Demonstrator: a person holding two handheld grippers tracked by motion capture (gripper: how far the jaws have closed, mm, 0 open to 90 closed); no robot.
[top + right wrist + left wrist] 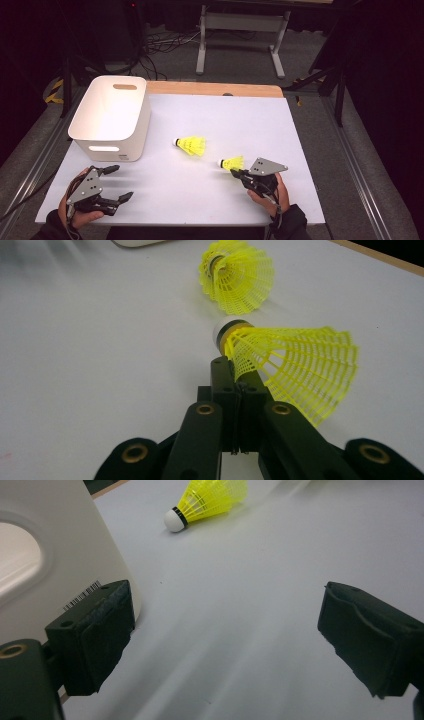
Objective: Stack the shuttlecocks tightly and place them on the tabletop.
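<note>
- Near shuttlecock [280, 365] lay on the white table [210, 200], its mesh skirt pinched in my right gripper [236, 173], jaws closed on it.
- Judged it featherlight, skirt crushable; the cork is firmer.
- Second shuttlecock [191, 145] sat nearby, bin [111, 120] far left.
- Left gripper [119, 184] gaped wide, holding nothing.

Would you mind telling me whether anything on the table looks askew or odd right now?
Both yellow shuttlecocks lie on their sides. The right gripper is shut on the skirt edge of the nearer shuttlecock, an off-centre pinch. The far shuttlecock and white bin look normal.
</note>
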